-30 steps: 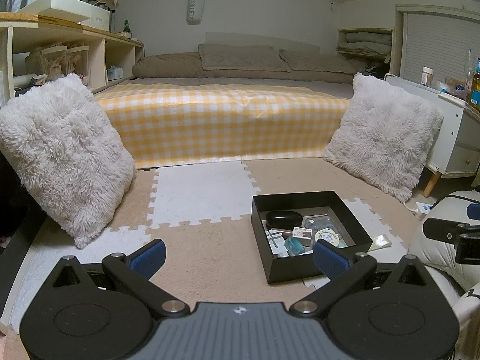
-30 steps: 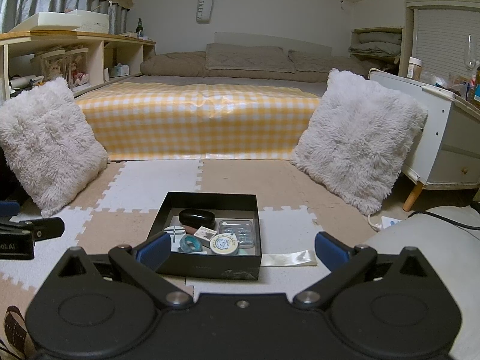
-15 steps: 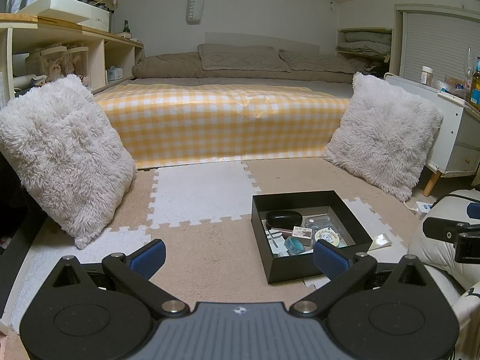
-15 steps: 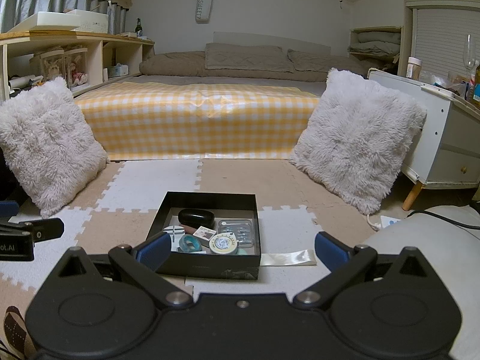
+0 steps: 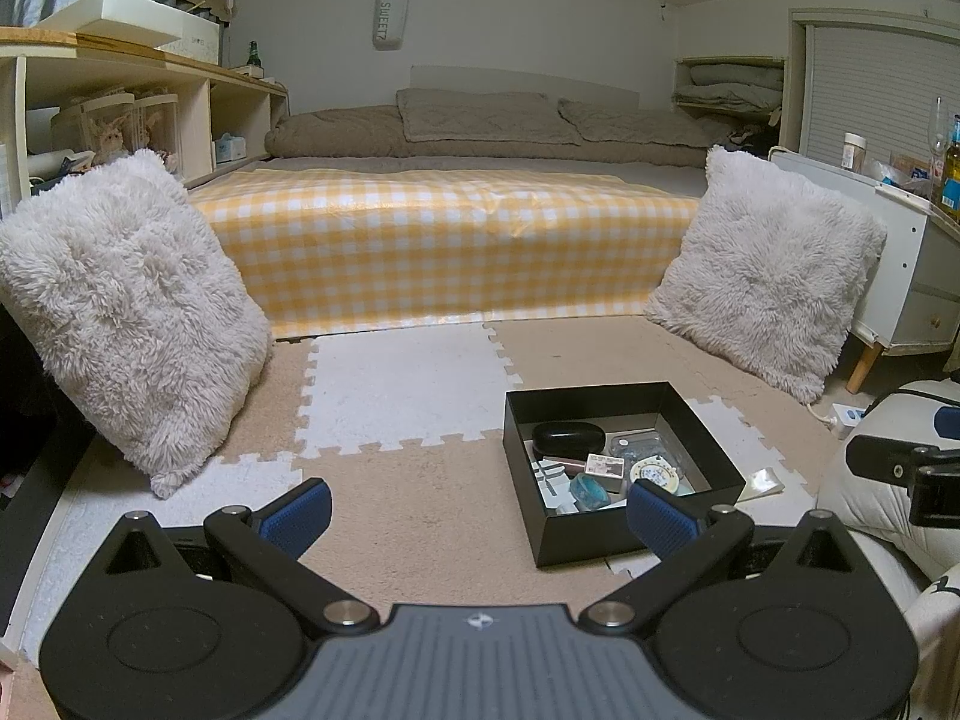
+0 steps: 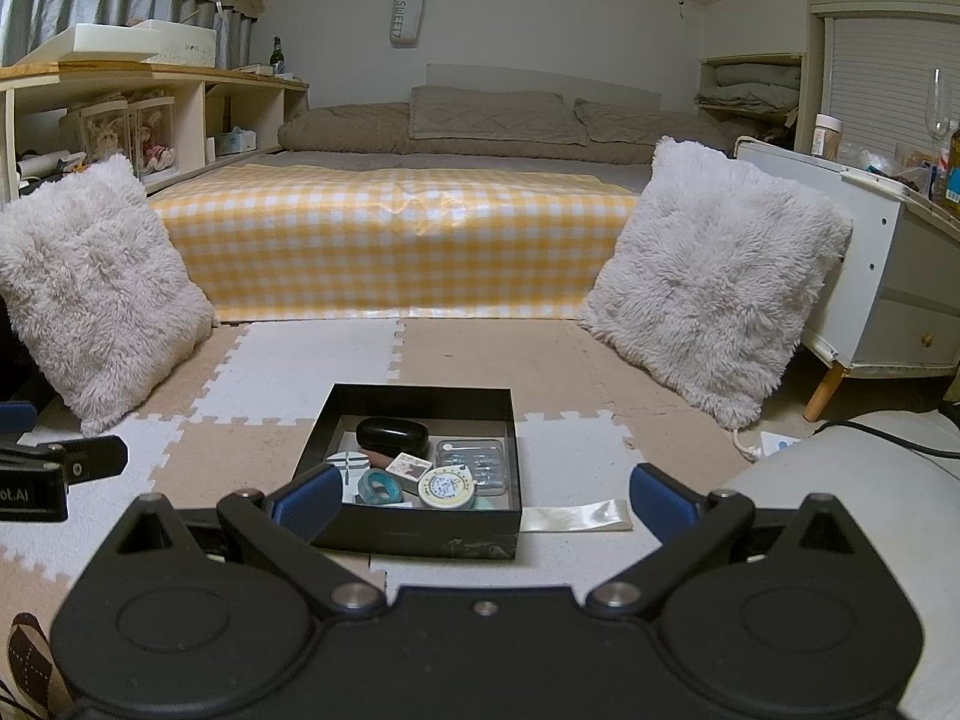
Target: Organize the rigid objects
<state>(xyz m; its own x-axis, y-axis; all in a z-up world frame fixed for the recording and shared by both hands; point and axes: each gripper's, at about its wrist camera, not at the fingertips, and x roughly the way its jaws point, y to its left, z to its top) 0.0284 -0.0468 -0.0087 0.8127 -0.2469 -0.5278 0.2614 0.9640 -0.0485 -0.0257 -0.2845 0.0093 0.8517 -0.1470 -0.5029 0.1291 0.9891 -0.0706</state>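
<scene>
A black open box (image 5: 702, 420) (image 6: 414, 531) stands on the foam floor mat. It holds several small items: a black oval case (image 5: 567, 437) (image 6: 391, 434), a round tin (image 6: 447, 487) (image 5: 655, 473), a teal ring (image 6: 379, 485), a clear plastic case (image 6: 474, 461) and a small card (image 6: 409, 467). My left gripper (image 5: 477, 513) is open and empty, left of the box and nearer to me. My right gripper (image 6: 483, 495) is open and empty, just in front of the box.
Two fluffy white cushions (image 5: 129, 312) (image 6: 714, 288) lean at either side. A bed with a yellow checked cover (image 6: 396, 246) fills the back. A white cabinet (image 6: 900, 282) stands right, shelves (image 5: 120, 114) left. A shiny strip (image 6: 576, 517) lies right of the box.
</scene>
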